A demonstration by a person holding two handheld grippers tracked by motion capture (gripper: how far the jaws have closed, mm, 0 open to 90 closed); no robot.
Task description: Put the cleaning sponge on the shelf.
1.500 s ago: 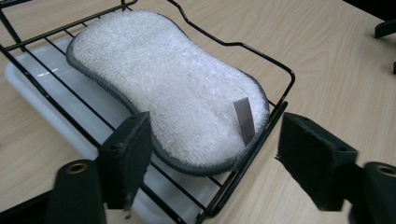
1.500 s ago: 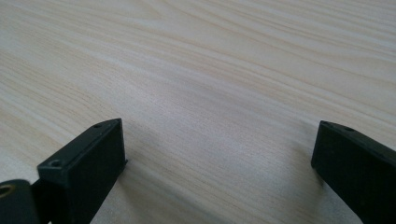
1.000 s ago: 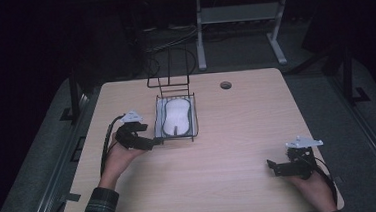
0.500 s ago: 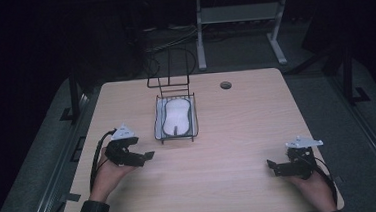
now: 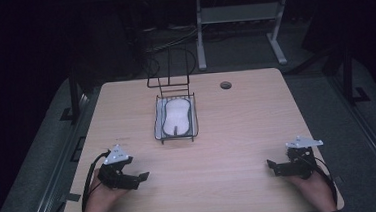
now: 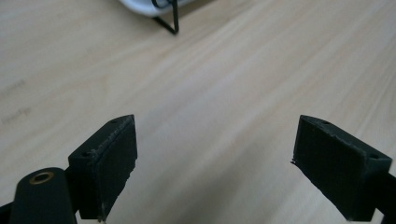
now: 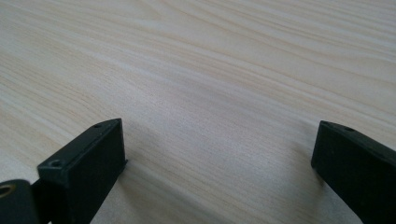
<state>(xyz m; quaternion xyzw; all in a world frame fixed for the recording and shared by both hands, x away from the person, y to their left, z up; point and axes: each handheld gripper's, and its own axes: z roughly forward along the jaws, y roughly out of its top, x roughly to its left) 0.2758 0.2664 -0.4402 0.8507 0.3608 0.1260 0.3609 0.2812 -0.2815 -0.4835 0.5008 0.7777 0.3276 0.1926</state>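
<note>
A black wire rack (image 5: 176, 118) stands at the table's middle back, and a white oval dish (image 5: 177, 117) lies in it. My left gripper (image 5: 142, 179) rests low at the table's front left, open, nothing between its jaws. In the left gripper view the jaws (image 6: 212, 170) stand wide apart over bare wood, with a rack foot (image 6: 170, 21) and the dish's white edge at the top. My right gripper (image 5: 271, 167) sits at the front right, open and empty. The right gripper view has its jaws (image 7: 219, 168) apart over plain tabletop.
The light wooden table (image 5: 238, 132) has a round cable hole (image 5: 225, 85) at its back right. A tall wire handle frame (image 5: 168, 72) rises behind the rack. Beyond the table the room is dark, with a metal stand (image 5: 240, 17) at the back.
My left gripper has drawn back from beside the rack toward the table's front left edge. The right gripper has stayed put.
</note>
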